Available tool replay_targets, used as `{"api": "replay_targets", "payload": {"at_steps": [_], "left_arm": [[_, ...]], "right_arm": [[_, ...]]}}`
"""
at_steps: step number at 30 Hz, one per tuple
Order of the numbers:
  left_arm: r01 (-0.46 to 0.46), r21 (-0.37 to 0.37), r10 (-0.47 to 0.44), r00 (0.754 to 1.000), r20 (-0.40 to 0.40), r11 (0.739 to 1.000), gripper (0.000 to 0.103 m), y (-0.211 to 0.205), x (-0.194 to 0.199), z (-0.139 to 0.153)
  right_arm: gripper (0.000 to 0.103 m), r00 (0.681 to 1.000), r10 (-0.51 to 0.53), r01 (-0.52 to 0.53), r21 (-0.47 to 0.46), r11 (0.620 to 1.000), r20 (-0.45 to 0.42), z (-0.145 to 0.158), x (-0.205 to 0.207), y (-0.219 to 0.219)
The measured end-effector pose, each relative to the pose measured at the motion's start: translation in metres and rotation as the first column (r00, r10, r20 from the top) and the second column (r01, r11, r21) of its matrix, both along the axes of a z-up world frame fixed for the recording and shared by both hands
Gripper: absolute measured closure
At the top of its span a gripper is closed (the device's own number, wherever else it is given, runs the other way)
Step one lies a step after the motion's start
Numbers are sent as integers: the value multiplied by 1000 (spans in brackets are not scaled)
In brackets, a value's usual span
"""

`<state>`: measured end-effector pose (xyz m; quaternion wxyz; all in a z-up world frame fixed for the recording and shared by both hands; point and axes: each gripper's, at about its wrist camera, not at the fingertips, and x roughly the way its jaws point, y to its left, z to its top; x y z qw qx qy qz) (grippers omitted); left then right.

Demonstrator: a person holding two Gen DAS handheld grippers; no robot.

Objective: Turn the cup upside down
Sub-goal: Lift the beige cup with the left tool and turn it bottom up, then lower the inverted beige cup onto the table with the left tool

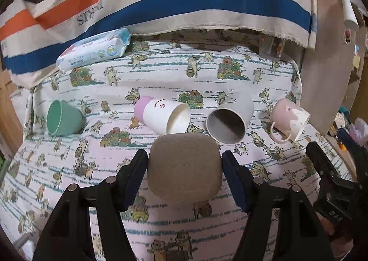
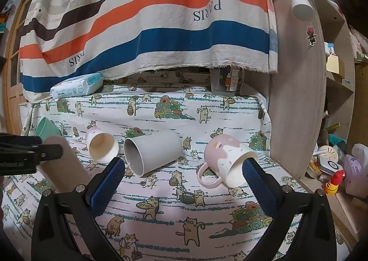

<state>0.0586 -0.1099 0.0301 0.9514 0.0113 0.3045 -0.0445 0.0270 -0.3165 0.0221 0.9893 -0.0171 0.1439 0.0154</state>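
Note:
A brown-grey cup [image 1: 184, 169] stands upside down on the cat-print cloth, its flat bottom facing up, between the fingers of my left gripper [image 1: 184, 176]. The pads stand slightly off its sides, so the left gripper is open around it. It also shows in the right wrist view [image 2: 66, 162] behind the left gripper's finger. My right gripper [image 2: 182, 182] is open and empty above the cloth, in front of a grey cup [image 2: 151, 151] and a pink-and-white mug [image 2: 227, 160], both lying on their sides.
More cups lie on their sides: a white-and-pink cup [image 1: 164, 115], the grey cup [image 1: 228, 120], the pink mug [image 1: 288, 120] and a green cup [image 1: 63, 117]. A wipes pack [image 1: 94, 50] lies at the back left. A striped cloth [image 1: 161, 1] hangs behind. Shelves [image 2: 333, 77] stand right.

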Motion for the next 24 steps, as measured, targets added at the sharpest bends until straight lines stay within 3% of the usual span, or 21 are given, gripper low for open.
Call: {"api": "replay_targets", "payload": {"at_steps": [3,13,24], "left_arm": [[2,14,-2,1000,4,1000,38,-3,5,-1],[12,-36,-11,1000,16,999,37,9,7,0],[-6,-48,16,979,205,999,25,36,-33,33]], "right_arm": [[0,1000,0,0,0,1000,1,0,0,0],[0,1000,6,-6,-6,1000,-3,0,0,2],[0,1000,6,-6,-4,1000,1,1,0,2]]}}
